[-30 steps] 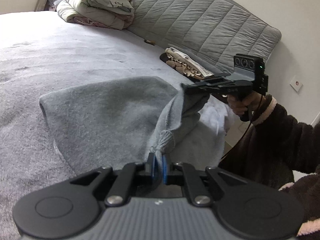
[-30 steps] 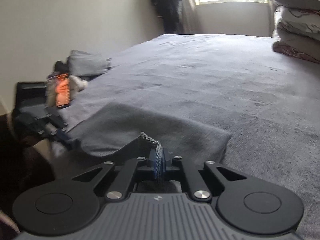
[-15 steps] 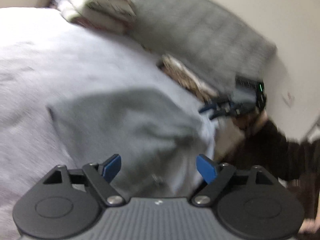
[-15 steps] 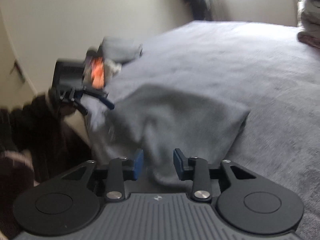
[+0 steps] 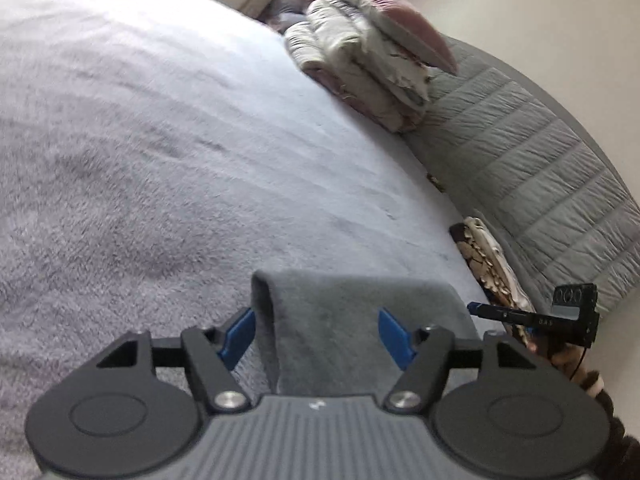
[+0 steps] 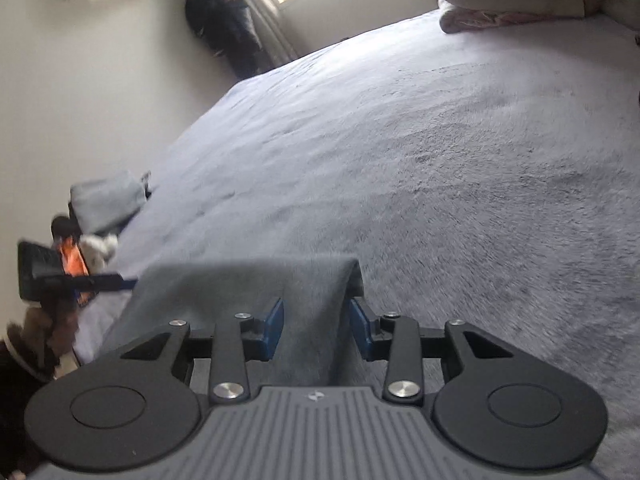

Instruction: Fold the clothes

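Note:
A grey knit garment (image 5: 344,320) lies folded on the pale fleece bed cover (image 5: 160,140), near the bed's front edge. My left gripper (image 5: 316,314) hovers over the left fold; its jaws are closing, and the blue pads stand clear of the cloth between them. In the right wrist view the same garment (image 6: 240,284) runs under my right gripper (image 6: 317,304), which is open, with the right fold between its pads. Each gripper shows at the other view's edge: the right gripper (image 5: 476,307) and the left gripper (image 6: 132,280), each in a hand with a dark fuzzy sleeve.
Folded quilts and a pillow (image 5: 360,60) are stacked at the far end against a quilted grey headboard (image 5: 540,168). A patterned cloth (image 5: 488,264) lies at the bed's right edge. A folded grey item (image 6: 108,200) sits off the left edge, with a dark coat (image 6: 228,20) hanging by the window.
Both grippers were shut on the garment's edge and have let go. The cloth has dropped into a flat fold on the bed. Both views have rolled and shifted.

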`<state>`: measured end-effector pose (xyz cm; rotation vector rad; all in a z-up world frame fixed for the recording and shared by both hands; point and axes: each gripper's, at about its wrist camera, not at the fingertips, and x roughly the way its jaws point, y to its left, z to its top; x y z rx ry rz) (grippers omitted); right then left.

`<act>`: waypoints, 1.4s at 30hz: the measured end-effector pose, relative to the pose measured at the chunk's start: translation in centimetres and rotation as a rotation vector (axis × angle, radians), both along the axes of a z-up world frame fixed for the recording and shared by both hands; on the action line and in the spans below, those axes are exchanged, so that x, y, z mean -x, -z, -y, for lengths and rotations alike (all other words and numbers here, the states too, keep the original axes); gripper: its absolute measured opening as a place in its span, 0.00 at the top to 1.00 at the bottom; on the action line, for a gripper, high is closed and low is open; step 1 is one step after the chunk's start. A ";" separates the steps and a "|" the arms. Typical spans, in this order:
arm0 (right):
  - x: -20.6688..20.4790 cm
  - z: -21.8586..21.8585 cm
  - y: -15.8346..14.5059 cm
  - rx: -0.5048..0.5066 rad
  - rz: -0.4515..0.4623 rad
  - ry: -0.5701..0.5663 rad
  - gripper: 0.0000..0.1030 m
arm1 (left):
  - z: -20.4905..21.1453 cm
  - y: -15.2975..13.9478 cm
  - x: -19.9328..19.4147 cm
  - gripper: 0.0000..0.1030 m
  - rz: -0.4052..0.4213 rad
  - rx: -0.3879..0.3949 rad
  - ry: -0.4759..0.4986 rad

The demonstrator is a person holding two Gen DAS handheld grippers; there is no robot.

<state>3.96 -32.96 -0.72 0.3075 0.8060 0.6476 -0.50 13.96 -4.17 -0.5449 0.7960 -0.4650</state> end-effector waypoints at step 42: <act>2.7 -12.4 0.5 0.307 0.386 0.099 0.47 | 11.1 -2.4 1.2 0.14 0.407 -0.459 -0.050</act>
